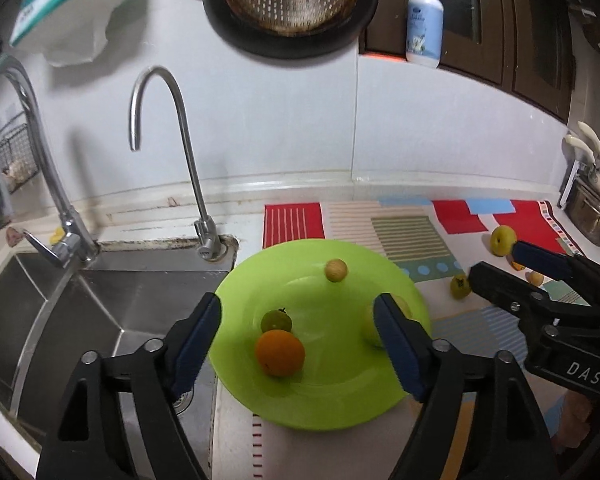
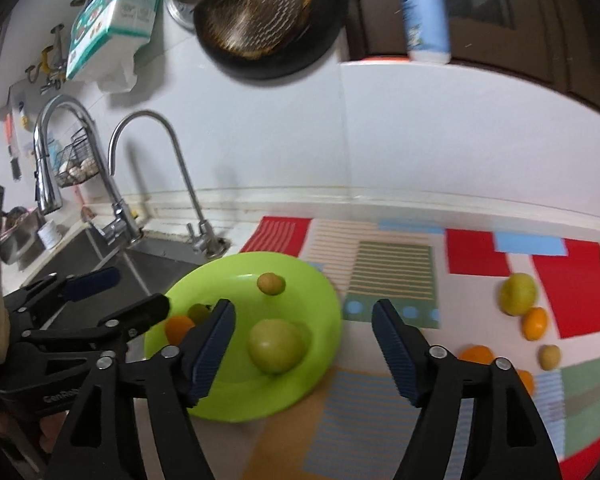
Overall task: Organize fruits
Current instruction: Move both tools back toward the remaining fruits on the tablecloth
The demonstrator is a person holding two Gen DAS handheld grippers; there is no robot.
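Note:
A lime-green plate (image 1: pixel 332 412) lies on the patterned mat beside the sink. On it are an orange (image 1: pixel 280 353), a small dark-green fruit (image 1: pixel 276 321), a small tan fruit (image 1: pixel 336 270) and a pale green apple (image 2: pixel 276 345). My left gripper (image 1: pixel 298 298) hovers open over the plate above the orange, holding nothing. My right gripper (image 2: pixel 304 304) is open and empty over the plate's right edge, the apple just left of its centre. Loose on the mat to the right lie a yellow-green fruit (image 2: pixel 518 294), two oranges (image 2: pixel 535 323) (image 2: pixel 476 354) and a tan fruit (image 2: pixel 549 357).
The steel sink (image 1: pixel 100 312) with two faucets (image 1: pixel 172 120) drops away left of the plate. A dark pan with a colander (image 1: pixel 292 0) hangs on the wall. A soap bottle (image 1: pixel 424 20) stands on the ledge. A knife rack (image 1: pixel 592 160) is at far right.

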